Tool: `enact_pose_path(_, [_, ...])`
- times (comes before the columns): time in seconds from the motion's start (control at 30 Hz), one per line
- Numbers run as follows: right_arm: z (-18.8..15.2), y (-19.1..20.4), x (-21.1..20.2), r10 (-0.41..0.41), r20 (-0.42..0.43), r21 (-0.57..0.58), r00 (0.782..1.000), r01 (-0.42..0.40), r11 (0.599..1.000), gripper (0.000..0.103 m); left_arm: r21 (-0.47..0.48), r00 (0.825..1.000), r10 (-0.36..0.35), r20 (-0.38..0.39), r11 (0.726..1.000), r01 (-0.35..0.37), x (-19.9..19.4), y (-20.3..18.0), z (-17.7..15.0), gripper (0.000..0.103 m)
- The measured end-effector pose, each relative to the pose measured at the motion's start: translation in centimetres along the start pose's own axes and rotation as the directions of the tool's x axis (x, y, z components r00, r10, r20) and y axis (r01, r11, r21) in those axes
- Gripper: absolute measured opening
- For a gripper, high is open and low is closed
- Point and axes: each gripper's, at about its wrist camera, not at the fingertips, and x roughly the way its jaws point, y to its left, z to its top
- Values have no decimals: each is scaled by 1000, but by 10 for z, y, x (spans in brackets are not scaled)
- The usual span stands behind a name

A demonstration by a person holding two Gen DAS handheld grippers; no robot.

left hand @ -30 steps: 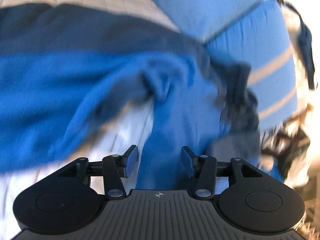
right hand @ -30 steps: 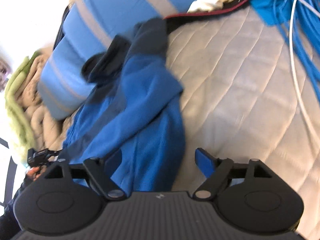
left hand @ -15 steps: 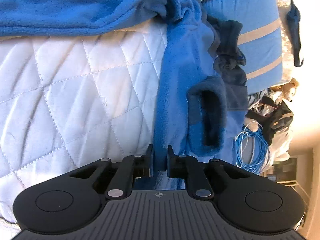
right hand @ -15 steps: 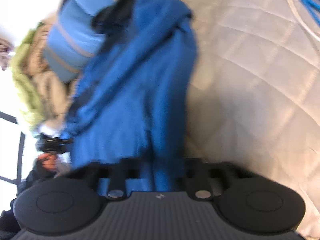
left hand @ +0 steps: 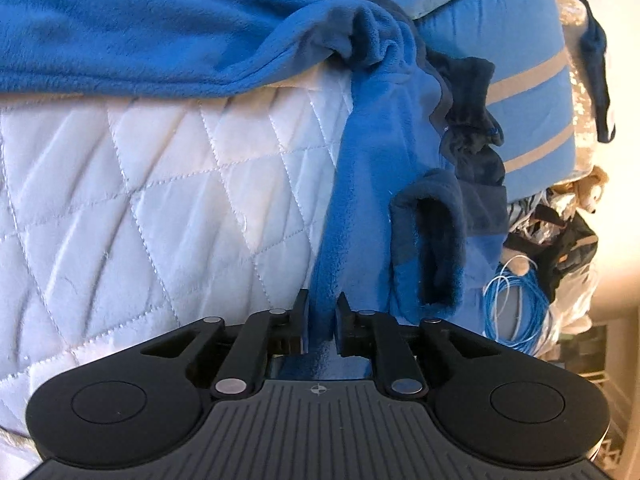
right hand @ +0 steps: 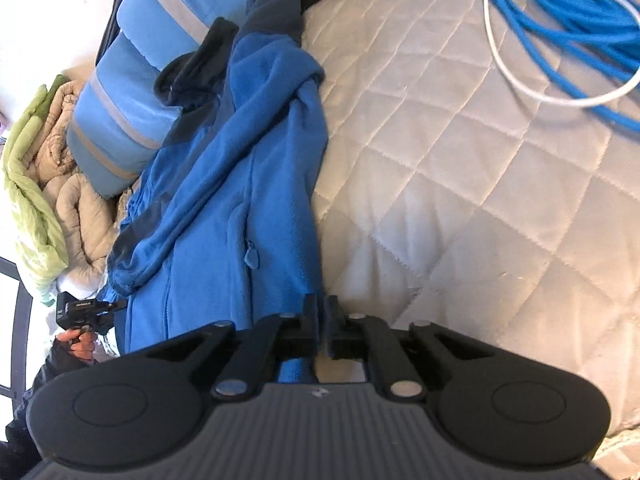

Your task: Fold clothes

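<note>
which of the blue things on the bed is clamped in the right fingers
The blue fleece jacket, its edge pinched by the right gripper. The striped blue cushions and blue cable coil lie untouched, farther off.

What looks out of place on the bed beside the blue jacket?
A coil of blue cable with a white cord lies loose on the quilted cover, right of the fleece jacket, where folding space is needed.

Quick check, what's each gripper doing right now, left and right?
Left gripper: shut on the blue fleece jacket.
Right gripper: shut on the same jacket's edge, over the quilted mattress cover.
</note>
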Motion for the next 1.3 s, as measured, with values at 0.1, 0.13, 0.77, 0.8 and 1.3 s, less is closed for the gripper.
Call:
enact_pose_path(0.1, [3,3,-7,-21,21,-9,1000,22,1000,50,-25,1000,-2,-4,1000,2,0,2,1,18])
enact_pose_path(0.13, [6,5,-10,-23,28,-16,999,24,1000,64,-26,1000,6,-1,1000,-6,-1,0,1,19])
enact_pose_path(0.77, [57,152,-3,-117,298,-342,947,220,913,103,5,944,128,304,991,-136,-83,-31,23,67])
enact_pose_path(0.8, [60,158,1,-130,311,-355,941,242,903,103,-12,938,131,321,991,-134,-88,-26,24,67])
enact_pose_path(1.3, [35,211,83,-233,288,-440,929,344,829,103,75,973,-19,230,997,2,-26,-79,34,67])
